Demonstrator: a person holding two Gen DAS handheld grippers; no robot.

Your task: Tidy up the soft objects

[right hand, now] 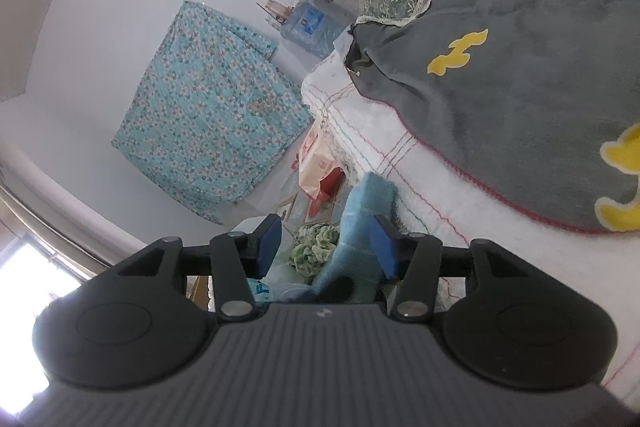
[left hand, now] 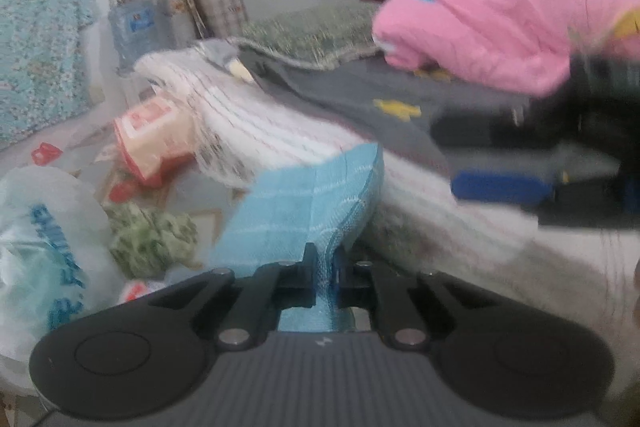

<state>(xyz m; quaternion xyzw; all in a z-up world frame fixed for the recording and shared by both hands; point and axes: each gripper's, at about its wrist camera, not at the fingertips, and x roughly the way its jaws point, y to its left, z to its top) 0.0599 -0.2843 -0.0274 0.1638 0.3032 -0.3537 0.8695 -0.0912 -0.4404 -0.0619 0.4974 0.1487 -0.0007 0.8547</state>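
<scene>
My left gripper (left hand: 325,267) is shut on a light blue towel (left hand: 304,203), whose free end fans up and to the left past the jaws, beside the edge of the bed. In the right wrist view the same blue towel (right hand: 360,219) hangs between the blue pads of my right gripper (right hand: 326,247). That gripper is open: the towel lies against the right pad (right hand: 384,247) and stands apart from the left one. The right gripper (left hand: 480,159) also shows, blurred, at the right of the left wrist view, over the bed.
The bed carries a white lined blanket (right hand: 400,155), a grey blanket with yellow shapes (right hand: 500,87) and a pink quilt (left hand: 480,23). On the floor beside it lie a green bundle (left hand: 152,239), a white plastic bag (left hand: 40,227) and a red-and-white bag (left hand: 152,135). A teal floral quilt (right hand: 208,115) leans on the wall.
</scene>
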